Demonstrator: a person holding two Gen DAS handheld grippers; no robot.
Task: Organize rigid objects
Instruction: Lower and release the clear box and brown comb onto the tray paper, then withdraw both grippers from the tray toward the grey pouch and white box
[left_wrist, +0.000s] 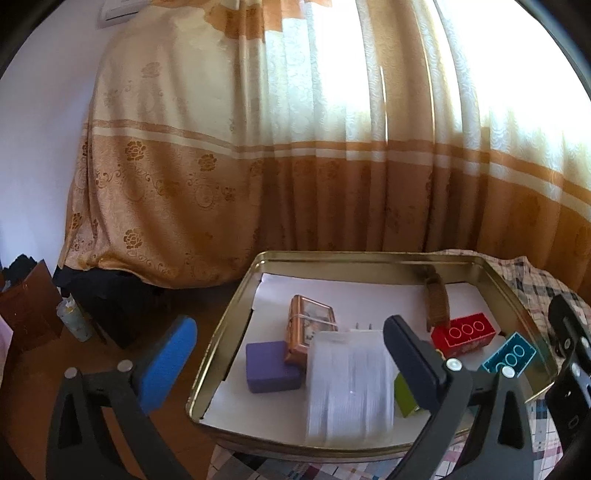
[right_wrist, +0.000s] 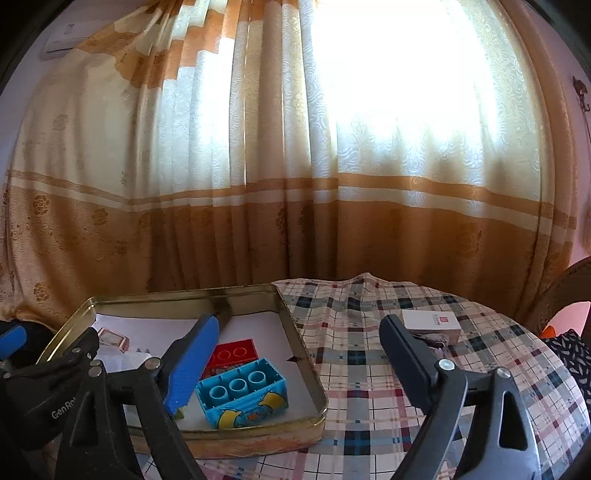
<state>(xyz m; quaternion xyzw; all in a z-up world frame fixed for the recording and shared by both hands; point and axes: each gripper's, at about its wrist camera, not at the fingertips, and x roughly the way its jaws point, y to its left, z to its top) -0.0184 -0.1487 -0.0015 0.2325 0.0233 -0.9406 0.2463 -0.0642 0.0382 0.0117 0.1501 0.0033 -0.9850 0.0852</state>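
A gold metal tray (left_wrist: 221, 332) lined with white paper holds a purple block (left_wrist: 271, 367), a copper-coloured box (left_wrist: 310, 328), a red brick (left_wrist: 463, 332), a teal brick (left_wrist: 509, 352), a green block (left_wrist: 404, 398) and a brown object (left_wrist: 437, 302). A blurred white plug-like item (left_wrist: 351, 384) lies in the tray between the wide fingers of my left gripper (left_wrist: 291, 365), which is open and clear of the blue pad. My right gripper (right_wrist: 301, 363) is open with nothing between its fingers. The teal brick (right_wrist: 243, 397) sits beside its blue finger (right_wrist: 192, 365), with the red brick (right_wrist: 232, 352) behind.
The tray (right_wrist: 299, 343) stands on a checked tablecloth (right_wrist: 369, 369). A small white box (right_wrist: 430, 323) lies on the cloth to the right. Orange and cream curtains hang close behind the table. Left of the tray are the floor, a bottle (left_wrist: 74, 319) and dark furniture.
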